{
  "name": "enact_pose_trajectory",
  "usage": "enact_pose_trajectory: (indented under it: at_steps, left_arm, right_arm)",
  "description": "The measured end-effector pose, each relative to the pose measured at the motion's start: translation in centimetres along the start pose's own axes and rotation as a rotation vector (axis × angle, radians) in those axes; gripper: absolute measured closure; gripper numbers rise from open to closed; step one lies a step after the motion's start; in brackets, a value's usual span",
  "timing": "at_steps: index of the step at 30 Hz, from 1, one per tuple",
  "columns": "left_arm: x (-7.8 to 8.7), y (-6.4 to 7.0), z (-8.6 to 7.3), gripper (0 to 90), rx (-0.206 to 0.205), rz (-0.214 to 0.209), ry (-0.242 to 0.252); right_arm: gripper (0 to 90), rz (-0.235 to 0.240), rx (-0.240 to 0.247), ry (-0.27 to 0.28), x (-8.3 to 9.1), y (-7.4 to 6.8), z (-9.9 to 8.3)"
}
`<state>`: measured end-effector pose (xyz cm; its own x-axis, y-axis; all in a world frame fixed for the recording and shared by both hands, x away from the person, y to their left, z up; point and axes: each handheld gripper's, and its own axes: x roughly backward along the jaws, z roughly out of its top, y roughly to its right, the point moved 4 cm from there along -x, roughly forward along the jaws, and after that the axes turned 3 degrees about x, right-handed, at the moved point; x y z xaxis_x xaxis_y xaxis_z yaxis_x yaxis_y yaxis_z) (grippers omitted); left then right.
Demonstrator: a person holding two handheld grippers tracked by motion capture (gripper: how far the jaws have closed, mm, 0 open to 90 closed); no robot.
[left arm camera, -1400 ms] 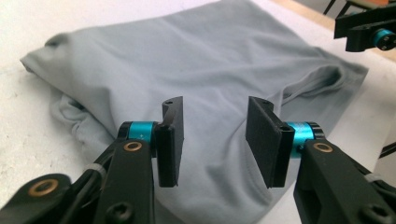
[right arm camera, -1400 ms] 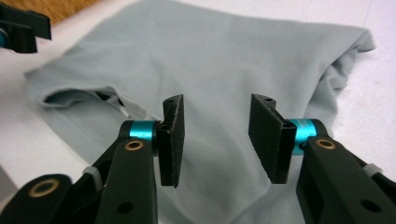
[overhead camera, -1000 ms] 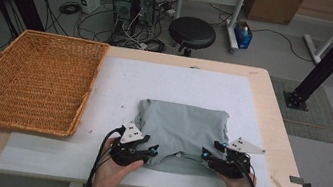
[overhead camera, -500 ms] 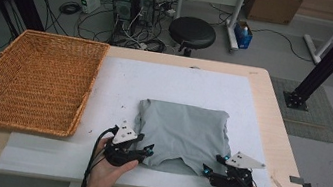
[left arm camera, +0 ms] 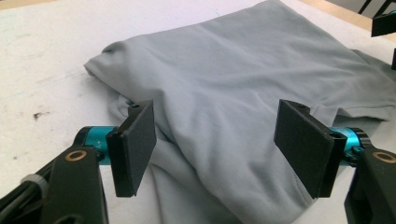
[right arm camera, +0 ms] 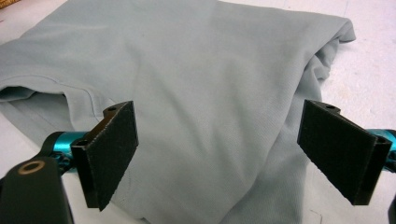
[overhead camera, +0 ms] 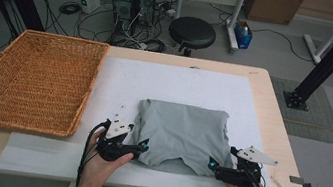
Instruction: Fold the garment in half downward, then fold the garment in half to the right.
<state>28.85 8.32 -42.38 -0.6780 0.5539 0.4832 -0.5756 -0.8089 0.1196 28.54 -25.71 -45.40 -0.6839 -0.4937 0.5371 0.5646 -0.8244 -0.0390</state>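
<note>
- High view: the folded grey shirt (overhead camera: 181, 134) lies on the white mat (overhead camera: 176, 82) at the near middle of the counter (overhead camera: 272, 115). The left hand-held gripper (overhead camera: 142, 146) sits at its near-left corner, the right hand-held gripper (overhead camera: 213, 164) at its near-right. A basket (overhead camera: 30, 79) stands to the left, apart from the shirt, with bare mat between and beyond. The near counter edge is close behind both hands, so any lift should go forward or up.
- Left gripper view: jaws spread wide, nothing between them, the shirt (left arm camera: 243, 88) folds just ahead. Go low and take every layer at the corner.
- Right gripper view: jaws likewise wide and empty; the shirt (right arm camera: 196, 79) hem lies ahead. Match the other side's height, I'd judge.
</note>
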Motion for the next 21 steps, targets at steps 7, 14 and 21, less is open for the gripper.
enact_pose_trajectory:
  at_steps: [7, 14, 21]
  left_arm:
    - [0.5, 0.2, -0.7, 29.3, -0.016, 0.003, -0.006]
    - [0.8, 0.5, -2.3, 29.2, -0.005, 0.008, -0.022]
    - [0.7, 0.6, -3.5, 29.2, -0.014, 0.014, -0.042]
  right_arm:
    - [12.3, 0.003, 0.007, 0.006, 0.1, 0.0, 0.1]
    - [12.3, 0.013, 0.023, 0.005, 0.0, -0.3, 0.1]
    - [12.3, 0.021, 0.042, 0.000, -0.1, -0.7, 0.0]
